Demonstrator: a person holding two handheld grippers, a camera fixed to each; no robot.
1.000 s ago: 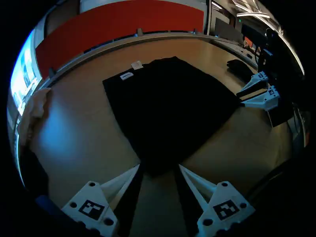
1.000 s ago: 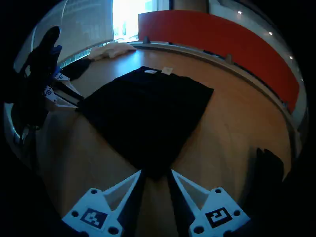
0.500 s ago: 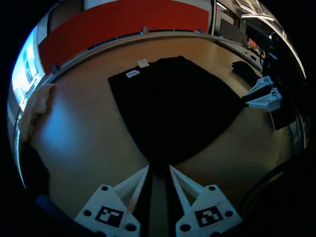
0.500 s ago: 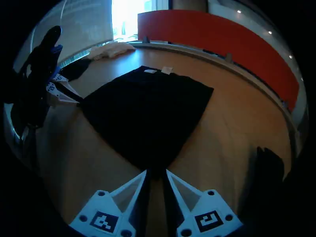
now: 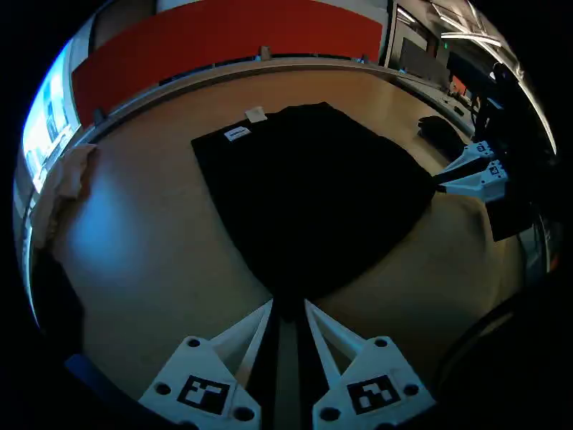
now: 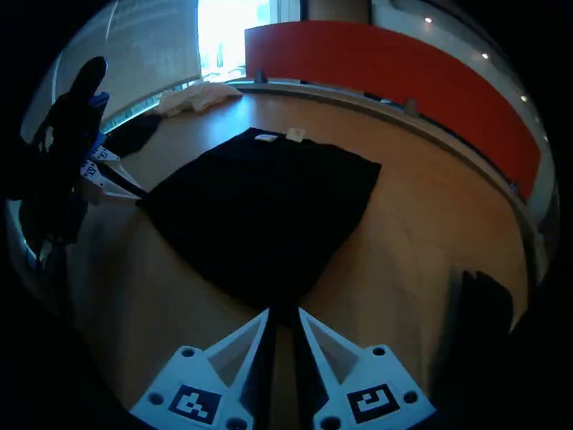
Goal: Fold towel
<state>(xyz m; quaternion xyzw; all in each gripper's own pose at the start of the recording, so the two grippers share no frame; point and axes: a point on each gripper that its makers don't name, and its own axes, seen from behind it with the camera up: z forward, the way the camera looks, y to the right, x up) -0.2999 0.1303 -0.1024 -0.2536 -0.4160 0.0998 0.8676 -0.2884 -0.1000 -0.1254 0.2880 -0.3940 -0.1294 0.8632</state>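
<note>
Closing since a second ago, our left gripper (image 5: 288, 315) and right gripper (image 6: 285, 319) each pinch a corner of the flat black cloth towel (image 5: 308, 186), ready for folding.

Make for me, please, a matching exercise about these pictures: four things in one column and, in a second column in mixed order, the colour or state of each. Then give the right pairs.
Column 1
1. towel
2. panel
3. crumpled cloth
4. left tongs

Column 2
A. red, upright in the background
B. pale, at the edge of the table
C. closed on a towel corner
D. black, spread flat

Pairs: 1-D, 2-A, 3-B, 4-C
</note>
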